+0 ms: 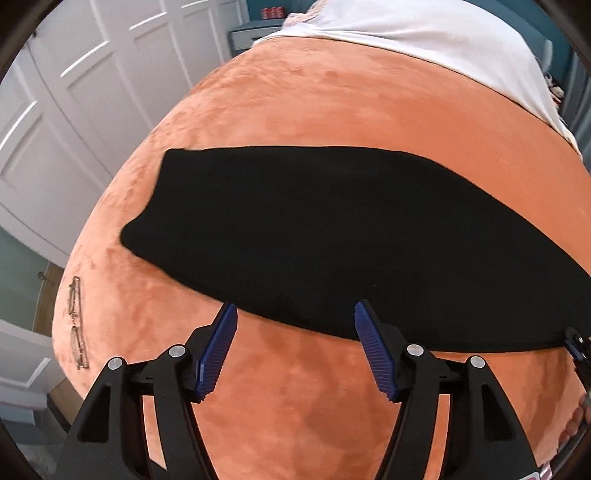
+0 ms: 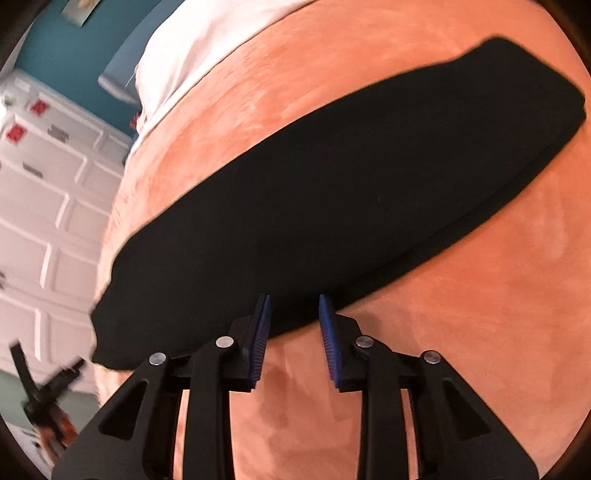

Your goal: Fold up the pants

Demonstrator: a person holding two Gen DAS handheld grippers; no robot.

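Black pants (image 1: 332,240) lie flat as a long folded strip on an orange plush blanket (image 1: 314,103). In the right wrist view the pants (image 2: 332,206) run from lower left to upper right. My left gripper (image 1: 295,314) is open and empty, with its blue fingertips at the near edge of the pants. My right gripper (image 2: 294,306) is open and empty, with a narrower gap, its tips over the near edge of the pants. The tip of the right gripper (image 1: 576,347) shows at the right edge of the left wrist view.
Glasses (image 1: 77,321) lie on the blanket near its left edge. A white sheet (image 1: 424,33) covers the far end of the bed. White panelled doors (image 1: 92,92) stand to the left. White drawers (image 2: 44,192) stand beside the bed in the right wrist view.
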